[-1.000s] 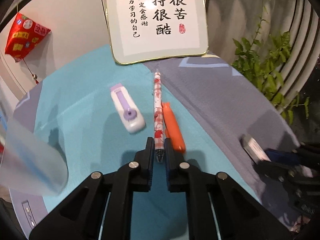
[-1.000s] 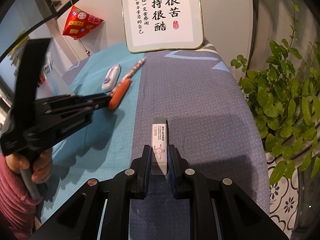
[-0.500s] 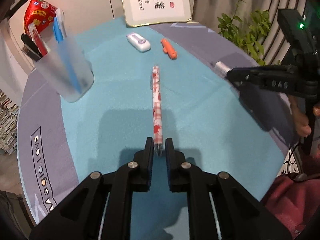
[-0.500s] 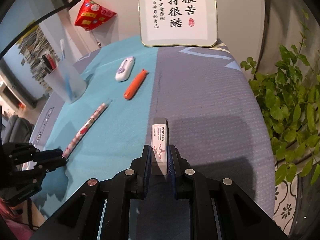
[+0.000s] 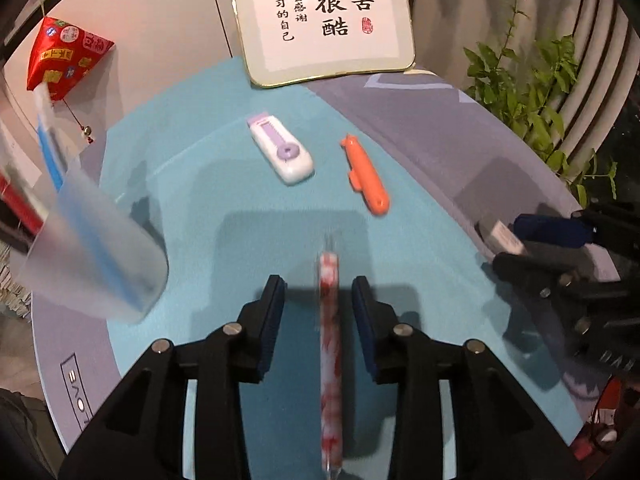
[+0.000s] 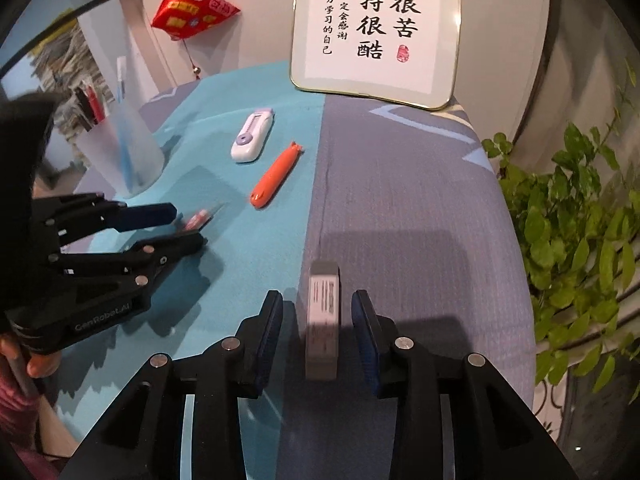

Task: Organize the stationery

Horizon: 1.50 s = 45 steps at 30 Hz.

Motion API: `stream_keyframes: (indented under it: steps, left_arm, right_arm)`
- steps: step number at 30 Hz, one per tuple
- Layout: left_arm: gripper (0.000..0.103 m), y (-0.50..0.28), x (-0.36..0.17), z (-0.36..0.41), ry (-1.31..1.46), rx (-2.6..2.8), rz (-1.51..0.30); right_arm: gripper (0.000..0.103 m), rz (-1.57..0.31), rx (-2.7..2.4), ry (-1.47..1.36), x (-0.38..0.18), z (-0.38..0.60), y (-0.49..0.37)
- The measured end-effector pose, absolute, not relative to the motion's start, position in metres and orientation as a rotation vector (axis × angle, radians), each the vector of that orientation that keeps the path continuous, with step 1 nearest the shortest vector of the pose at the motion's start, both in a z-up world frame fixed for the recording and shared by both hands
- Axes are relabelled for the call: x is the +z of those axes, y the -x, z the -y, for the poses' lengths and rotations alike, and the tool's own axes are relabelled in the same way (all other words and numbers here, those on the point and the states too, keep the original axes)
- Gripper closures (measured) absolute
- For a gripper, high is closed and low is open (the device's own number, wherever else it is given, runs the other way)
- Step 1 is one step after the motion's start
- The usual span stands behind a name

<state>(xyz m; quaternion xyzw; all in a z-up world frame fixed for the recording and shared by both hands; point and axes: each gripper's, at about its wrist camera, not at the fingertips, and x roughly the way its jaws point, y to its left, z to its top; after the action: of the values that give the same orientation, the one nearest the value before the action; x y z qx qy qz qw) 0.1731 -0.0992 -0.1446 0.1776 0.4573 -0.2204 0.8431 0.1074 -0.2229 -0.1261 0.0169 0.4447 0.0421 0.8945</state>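
Eraser (image 6: pixel 322 320) lies between right gripper's (image 6: pixel 318 316) spread jaws.

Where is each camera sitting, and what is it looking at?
Left wrist: on the left hand-held gripper, looking along its open fingers at the patterned pen and teal mat.
Right wrist: on the right hand-held gripper, open around the eraser; a thumb shows lower left.
Both show the orange cutter and framed calligraphy.

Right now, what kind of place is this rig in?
Likely a home study corner, not a lab. A cloth-covered table holds a pen cup; a framed calligraphy sign leans on the wall; a leafy plant stands beside it.
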Motion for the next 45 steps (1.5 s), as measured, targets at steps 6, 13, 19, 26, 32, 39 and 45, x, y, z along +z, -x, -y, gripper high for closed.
stream_keyframes:
  steps: [6, 13, 19, 26, 32, 39, 45]
  left_arm:
    - [0.092, -0.174, -0.142, 0.104, -0.371, -0.507, -0.996]
    - [0.092, -0.150, -0.107, 0.095, -0.351, -0.521, -0.891]
    - [0.092, -0.124, -0.065, 0.064, -0.258, -0.502, -0.787]
    - [0.093, -0.098, -0.035, 0.037, -0.200, -0.465, -0.690]
    - [0.095, -0.090, -0.011, 0.012, -0.160, -0.407, -0.608]
    - [0.095, -0.090, 0.000, -0.006, -0.155, -0.372, -0.578]
    - [0.064, -0.068, -0.057, -0.005, -0.256, -0.415, -0.661]
  right_arm:
    - [0.085, -0.942, 0.058, 0.010, -0.128, 0.218, -0.120]
    - [0.086, -0.887, 0.096, -0.022, -0.111, 0.216, -0.107]
    - [0.086, -0.825, 0.116, -0.023, -0.094, 0.208, -0.092]
    - [0.086, -0.793, 0.134, -0.017, -0.085, 0.198, -0.082]
    - [0.086, -0.783, 0.146, -0.003, -0.081, 0.189, -0.079]
    - [0.086, -0.787, 0.153, -0.008, -0.083, 0.185, -0.079]
    - [0.086, -0.801, 0.147, -0.014, -0.086, 0.189, -0.077]
